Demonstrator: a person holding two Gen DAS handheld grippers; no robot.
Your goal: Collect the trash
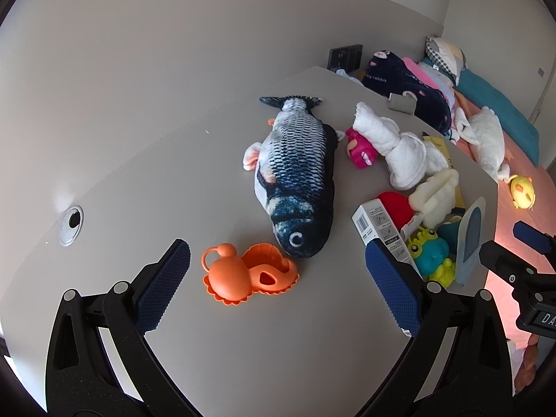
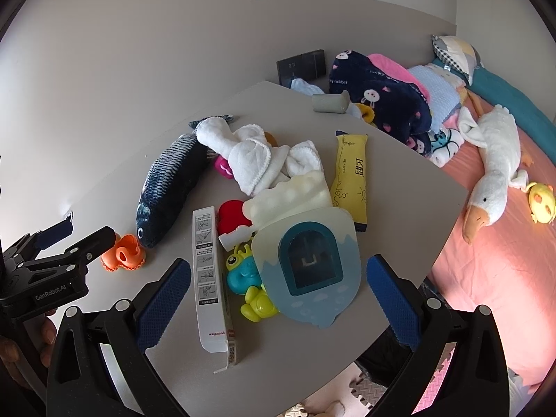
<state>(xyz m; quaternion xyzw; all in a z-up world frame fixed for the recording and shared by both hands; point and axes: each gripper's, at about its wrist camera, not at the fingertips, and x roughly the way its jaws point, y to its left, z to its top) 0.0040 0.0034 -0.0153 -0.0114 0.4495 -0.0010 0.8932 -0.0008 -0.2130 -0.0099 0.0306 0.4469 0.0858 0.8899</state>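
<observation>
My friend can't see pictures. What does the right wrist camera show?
The open right gripper hovers over a grey table with a white box, yellow packet, fish plushie and toys.

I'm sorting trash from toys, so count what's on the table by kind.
Packaging, likely trash: 3: white carton, yellow packet, blue-and-white blister card.
Toys: 6: plush fish, orange shell toy, pink toy, red toy, green-and-blue crab, cream bumpy toy.
Cloth: 1: white towel.
Other: 1: grey holder.
Total: 11
</observation>
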